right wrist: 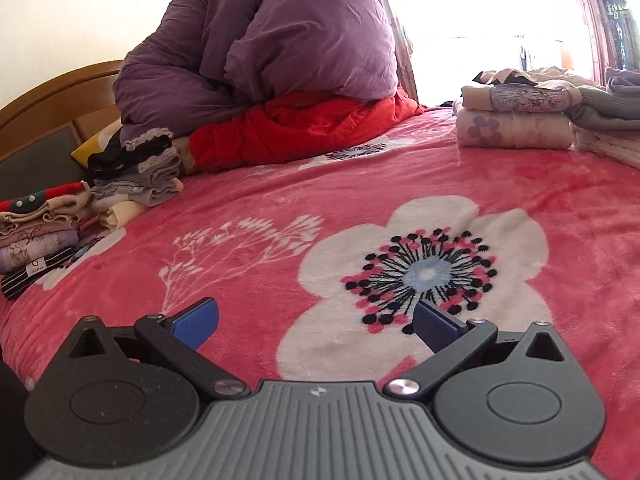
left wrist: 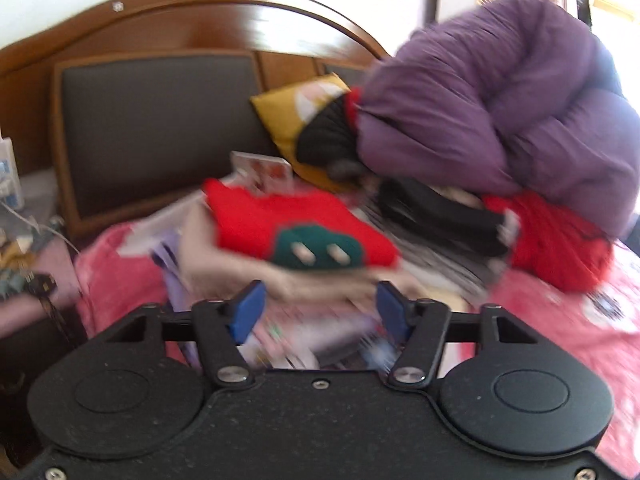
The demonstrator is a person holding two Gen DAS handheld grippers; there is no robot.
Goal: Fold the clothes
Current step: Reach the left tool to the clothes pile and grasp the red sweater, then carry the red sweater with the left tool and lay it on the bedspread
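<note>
My left gripper (left wrist: 318, 304) is open and empty, just above a stack of folded clothes topped by a red sweater with a green patch (left wrist: 296, 228). The left wrist view is blurred. My right gripper (right wrist: 316, 320) is open and empty, low over the pink flowered blanket (right wrist: 280, 184). The same stack (right wrist: 36, 220) shows in the right wrist view at the far left, with a second folded pile (right wrist: 136, 176) beside it. Another folded pile (right wrist: 516, 116) with a purple flower print sits at the far right.
A rolled purple duvet (left wrist: 500, 120) lies on a red quilt (left wrist: 556, 240) near the wooden headboard (left wrist: 160, 40); both show in the right wrist view too, duvet (right wrist: 260, 40) on quilt (right wrist: 296, 128). A yellow pillow (left wrist: 288, 116) leans behind. A bright window (right wrist: 480, 8) is at the right.
</note>
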